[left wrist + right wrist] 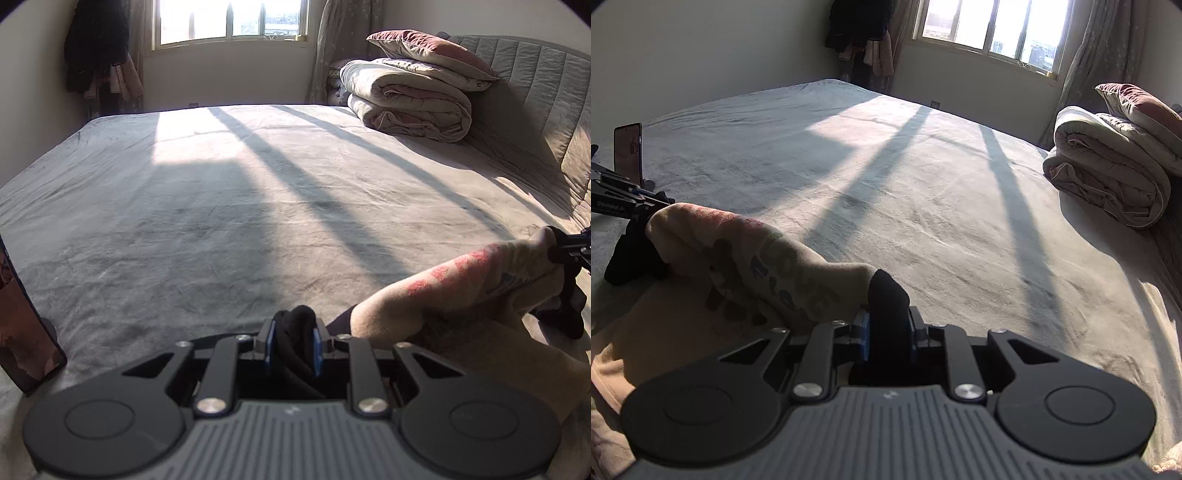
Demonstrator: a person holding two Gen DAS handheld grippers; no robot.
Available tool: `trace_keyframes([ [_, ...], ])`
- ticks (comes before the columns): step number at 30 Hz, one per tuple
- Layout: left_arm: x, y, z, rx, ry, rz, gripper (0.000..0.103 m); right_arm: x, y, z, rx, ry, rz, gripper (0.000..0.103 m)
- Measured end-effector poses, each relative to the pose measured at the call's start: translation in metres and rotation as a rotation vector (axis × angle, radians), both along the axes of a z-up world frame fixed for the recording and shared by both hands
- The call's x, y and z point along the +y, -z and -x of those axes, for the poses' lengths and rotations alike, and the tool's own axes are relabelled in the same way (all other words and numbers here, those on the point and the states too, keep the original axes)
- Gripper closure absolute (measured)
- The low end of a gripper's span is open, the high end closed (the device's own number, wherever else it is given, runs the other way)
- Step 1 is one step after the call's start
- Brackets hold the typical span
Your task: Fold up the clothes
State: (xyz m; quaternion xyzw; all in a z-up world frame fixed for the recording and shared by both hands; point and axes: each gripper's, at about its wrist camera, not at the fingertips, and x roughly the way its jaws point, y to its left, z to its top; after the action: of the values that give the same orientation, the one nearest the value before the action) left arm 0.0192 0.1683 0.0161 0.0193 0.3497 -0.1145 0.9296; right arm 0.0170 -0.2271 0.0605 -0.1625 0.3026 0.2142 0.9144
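Note:
A beige garment (461, 291) with red and dark print and black trim is stretched between both grippers, lifted a little above the bed. My left gripper (293, 332) is shut, its blue pads pinching a black fold of the garment's trim. In the right wrist view the same garment (738, 258) runs from the lower middle to the left. My right gripper (888, 325) is shut on another black fold of it. The left gripper (646, 210) shows at the left edge there, holding the far end. At the right edge of the left wrist view sits the right gripper (565, 251).
A grey sheet covers the wide bed (221, 203), with sunlight and shadow stripes across it. A folded quilt and a pillow (410, 99) lie by the padded headboard (546, 110). A phone on a stand (628, 155) stands near the bed's edge. Dark coats (96, 48) hang beside the window.

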Motion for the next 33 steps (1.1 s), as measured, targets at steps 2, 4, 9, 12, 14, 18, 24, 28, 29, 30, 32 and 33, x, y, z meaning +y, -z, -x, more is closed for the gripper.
trace_keyframes([
  [2, -0.002, 0.004, 0.021, 0.02, 0.031, 0.003, 0.083, -0.004, 0.006, 0.019, 0.008, -0.022, 0.016, 0.082],
  [4, -0.003, 0.013, 0.04, 0.05, 0.055, 0.005, 0.083, -0.006, 0.015, 0.037, 0.029, -0.042, 0.041, 0.082],
  [9, -0.006, 0.037, 0.062, 0.122, 0.091, 0.001, 0.083, -0.008, 0.047, 0.064, 0.119, -0.068, 0.107, 0.081],
  [12, -0.007, 0.037, 0.065, 0.132, 0.098, 0.003, 0.081, -0.008, 0.061, 0.069, 0.177, -0.074, 0.115, 0.079],
  [14, -0.008, 0.03, 0.065, 0.133, 0.108, -0.002, 0.078, -0.007, 0.062, 0.07, 0.186, -0.067, 0.113, 0.074],
  [18, -0.01, 0.01, 0.069, 0.092, 0.157, -0.003, 0.054, -0.014, 0.046, 0.07, 0.204, -0.07, 0.043, 0.05],
  [24, -0.009, -0.004, 0.05, 0.061, 0.187, 0.03, 0.04, -0.035, 0.02, 0.062, 0.245, -0.029, -0.183, 0.046],
  [28, -0.008, 0.006, 0.02, 0.109, 0.179, 0.07, 0.039, -0.037, 0.019, 0.048, 0.246, 0.016, -0.239, 0.046],
  [29, -0.008, 0.008, 0.012, 0.122, 0.176, 0.081, 0.039, -0.037, 0.02, 0.045, 0.244, 0.025, -0.245, 0.046],
  [30, -0.007, 0.012, 0.004, 0.141, 0.172, 0.097, 0.039, -0.036, 0.021, 0.042, 0.251, 0.026, -0.247, 0.046],
  [32, -0.005, 0.02, -0.009, 0.179, 0.17, 0.125, 0.039, -0.034, 0.026, 0.039, 0.27, 0.02, -0.25, 0.047],
  [33, -0.005, 0.025, -0.016, 0.207, 0.169, 0.142, 0.04, -0.032, 0.029, 0.038, 0.279, 0.016, -0.25, 0.047],
])
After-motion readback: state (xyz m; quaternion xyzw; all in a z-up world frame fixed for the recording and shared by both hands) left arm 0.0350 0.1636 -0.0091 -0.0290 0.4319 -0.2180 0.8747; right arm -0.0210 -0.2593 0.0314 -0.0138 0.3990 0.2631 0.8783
